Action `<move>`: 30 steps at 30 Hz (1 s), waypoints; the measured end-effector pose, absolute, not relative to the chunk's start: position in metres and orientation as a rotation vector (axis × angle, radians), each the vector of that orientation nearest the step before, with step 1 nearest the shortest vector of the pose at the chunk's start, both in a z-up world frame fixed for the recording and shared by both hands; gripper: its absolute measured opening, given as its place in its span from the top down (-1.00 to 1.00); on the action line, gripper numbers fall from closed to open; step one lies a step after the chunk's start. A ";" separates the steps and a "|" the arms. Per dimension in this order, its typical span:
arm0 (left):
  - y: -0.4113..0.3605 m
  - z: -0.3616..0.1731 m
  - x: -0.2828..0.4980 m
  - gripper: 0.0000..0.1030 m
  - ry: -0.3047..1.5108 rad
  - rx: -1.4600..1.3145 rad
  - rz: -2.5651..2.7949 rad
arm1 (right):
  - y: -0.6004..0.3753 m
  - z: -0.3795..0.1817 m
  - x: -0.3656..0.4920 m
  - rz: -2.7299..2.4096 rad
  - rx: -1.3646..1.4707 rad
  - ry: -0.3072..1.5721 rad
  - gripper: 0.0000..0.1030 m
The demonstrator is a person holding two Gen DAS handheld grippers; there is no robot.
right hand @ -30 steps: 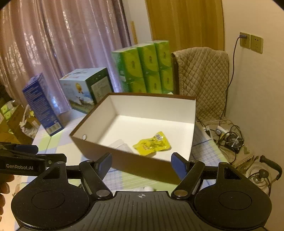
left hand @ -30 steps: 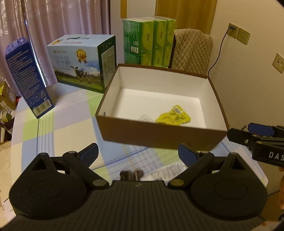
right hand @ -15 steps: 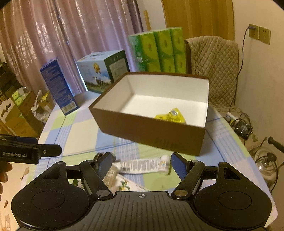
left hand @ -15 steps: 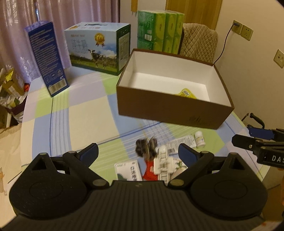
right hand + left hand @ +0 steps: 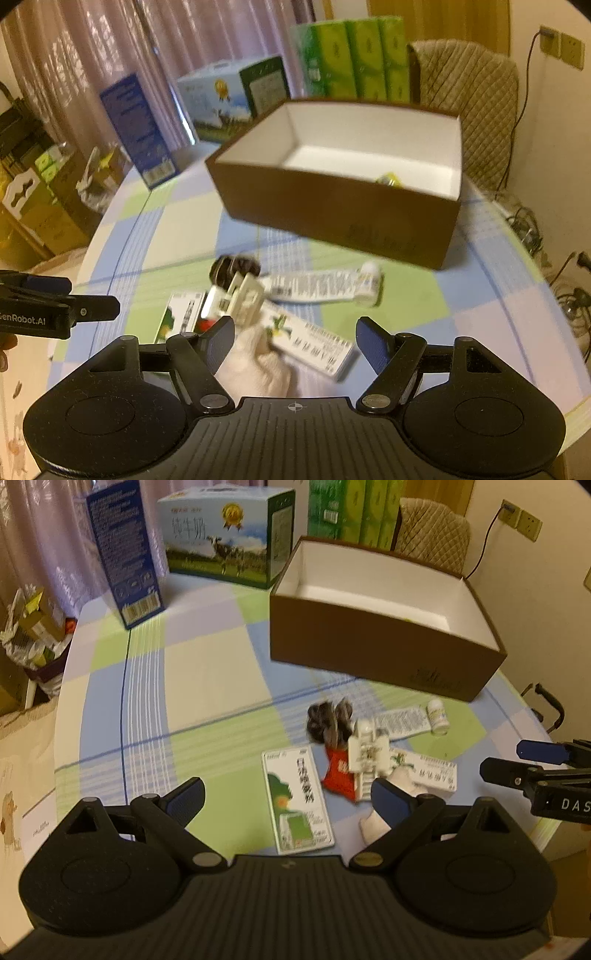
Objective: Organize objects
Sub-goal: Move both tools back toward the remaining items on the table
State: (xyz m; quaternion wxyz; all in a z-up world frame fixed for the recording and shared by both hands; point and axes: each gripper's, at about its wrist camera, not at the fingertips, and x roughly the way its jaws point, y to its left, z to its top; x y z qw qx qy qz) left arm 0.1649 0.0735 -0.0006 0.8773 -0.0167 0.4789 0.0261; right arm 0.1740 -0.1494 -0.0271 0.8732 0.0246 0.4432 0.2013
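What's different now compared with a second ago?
Both claws, left and right, pulled back from the brown cardboard box, bringing the pile of small packets on the checked tablecloth into view. Nothing was grabbed or released. Both claws stayed open and empty; the box kept its place.

Left claw (image 5: 288, 797) spread wide above the checked table (image 5: 207, 672). Just ahead, a cluster of small packets (image 5: 354, 760). Beyond them, an open brown box (image 5: 369, 653).

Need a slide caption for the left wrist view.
Open left gripper above small packets on the checked table, brown box beyond.
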 end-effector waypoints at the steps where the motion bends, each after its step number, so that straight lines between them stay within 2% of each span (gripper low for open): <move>1: 0.074 -0.003 0.164 -0.84 1.006 -0.036 0.059 | -0.147 -0.030 0.173 0.428 0.052 0.936 -0.37; 22: 0.077 -0.046 0.162 -0.84 1.111 -0.059 0.098 | -0.119 -0.078 0.174 0.519 -0.001 1.072 -0.36; 30: 0.081 -0.058 0.167 -0.84 1.131 -0.065 0.108 | -0.110 -0.098 0.184 0.519 -0.012 1.090 -0.26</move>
